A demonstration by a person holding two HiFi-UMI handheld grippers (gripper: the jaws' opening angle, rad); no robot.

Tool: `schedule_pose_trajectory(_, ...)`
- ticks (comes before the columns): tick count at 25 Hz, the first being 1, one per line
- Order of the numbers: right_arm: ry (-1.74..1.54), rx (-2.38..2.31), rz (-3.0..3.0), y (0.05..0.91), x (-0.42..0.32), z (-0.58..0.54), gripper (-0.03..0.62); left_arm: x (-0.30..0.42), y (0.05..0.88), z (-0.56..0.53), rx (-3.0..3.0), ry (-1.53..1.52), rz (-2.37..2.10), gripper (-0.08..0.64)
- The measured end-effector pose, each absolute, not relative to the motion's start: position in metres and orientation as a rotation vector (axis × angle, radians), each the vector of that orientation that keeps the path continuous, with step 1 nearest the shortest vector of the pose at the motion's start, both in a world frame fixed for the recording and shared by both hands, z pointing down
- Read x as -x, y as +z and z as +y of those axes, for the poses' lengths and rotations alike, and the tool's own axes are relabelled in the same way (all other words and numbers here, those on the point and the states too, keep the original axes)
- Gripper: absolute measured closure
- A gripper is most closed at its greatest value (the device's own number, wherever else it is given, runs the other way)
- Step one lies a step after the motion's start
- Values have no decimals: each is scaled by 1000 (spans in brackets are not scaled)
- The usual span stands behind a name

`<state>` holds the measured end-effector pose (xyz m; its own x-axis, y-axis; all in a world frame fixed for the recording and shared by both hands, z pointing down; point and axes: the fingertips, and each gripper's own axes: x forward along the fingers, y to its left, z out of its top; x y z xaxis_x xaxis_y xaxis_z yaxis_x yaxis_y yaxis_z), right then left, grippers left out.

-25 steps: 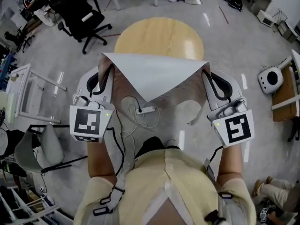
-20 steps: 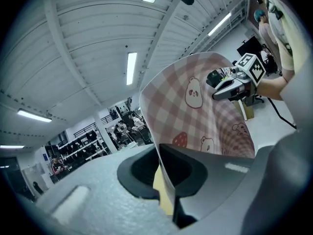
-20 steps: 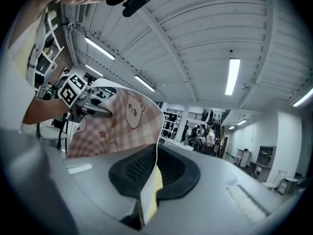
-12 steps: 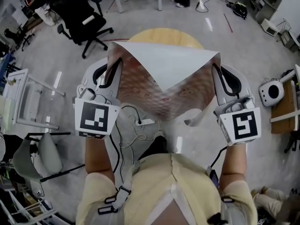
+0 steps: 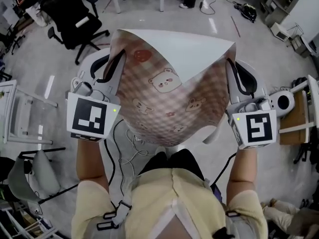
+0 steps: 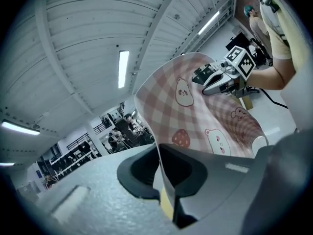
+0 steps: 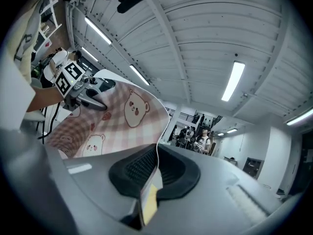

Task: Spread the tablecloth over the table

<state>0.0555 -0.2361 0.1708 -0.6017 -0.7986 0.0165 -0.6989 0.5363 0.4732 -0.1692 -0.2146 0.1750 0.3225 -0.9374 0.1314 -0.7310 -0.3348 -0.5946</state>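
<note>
The tablecloth (image 5: 169,93) hangs in the air in front of the person, stretched between the two tools. The left hand-held gripper (image 5: 118,59) is clamped on one end of its top edge and the right hand-held gripper (image 5: 230,67) is clamped on the other. That held edge runs side to side across the person's front, and both grippers stand about level with each other, so I'd say neither is nearer to the job. Between them the checked, bear-printed face sags back towards the person's body, while the plain white underside (image 5: 184,49) folds over at the top.

From the head view the cloth blocks whatever lies straight ahead. I can't see any tabletop, only floor and a black office chair (image 5: 75,14) off to the left. My guess is that the cloth has to be carried forward and laid down away from the body.

The two gripper views show what the head view can't: the thin cloth edge pinched tight between each pair of pads. Beyond that they look up at ceiling light strips (image 7: 234,80), each catching the opposite gripper across the fabric
</note>
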Motion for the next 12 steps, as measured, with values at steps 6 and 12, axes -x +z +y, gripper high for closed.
schedule_pose_trajectory(6,-631,-1250,-2529,174,-71,-291,581,154,173,-273,2130,-708,1446,549)
schedule_pose_trajectory(12,-657,-1163,-2570,169,-63,-349,581,162,163,-328,2122,-724,1500,551)
